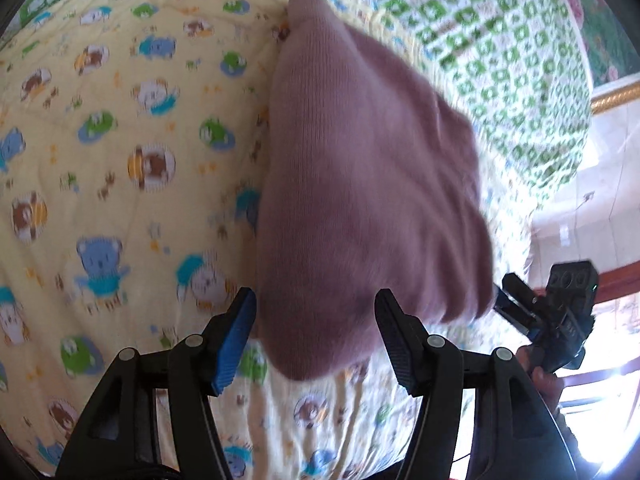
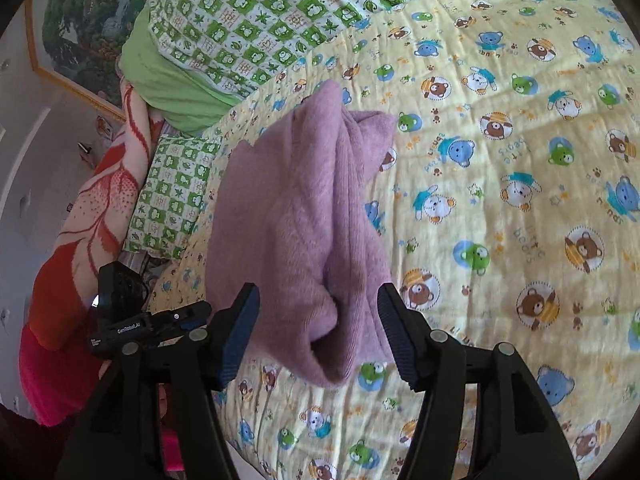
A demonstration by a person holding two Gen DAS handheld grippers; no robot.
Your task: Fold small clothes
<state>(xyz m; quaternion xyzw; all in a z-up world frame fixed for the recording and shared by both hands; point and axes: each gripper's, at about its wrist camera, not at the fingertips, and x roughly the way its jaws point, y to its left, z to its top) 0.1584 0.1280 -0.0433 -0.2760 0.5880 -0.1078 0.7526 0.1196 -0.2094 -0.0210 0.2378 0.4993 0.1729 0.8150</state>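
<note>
Both jaws wide around the garment (image 1: 360, 184), left gripper (image 1: 316, 336), right gripper (image 2: 318, 334). Nothing pinched; could slump, unfold mid-quilt (image 2: 500, 208).

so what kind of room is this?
Most likely a home bedroom: the purple knit garment lies on a bed under a yellow bear-print quilt, with a green checked pillow and a framed picture on the wall.

Matt ribbed-knit garment (image 2: 296, 220) on soft quilted cotton bedspread (image 2: 500, 200)
</note>
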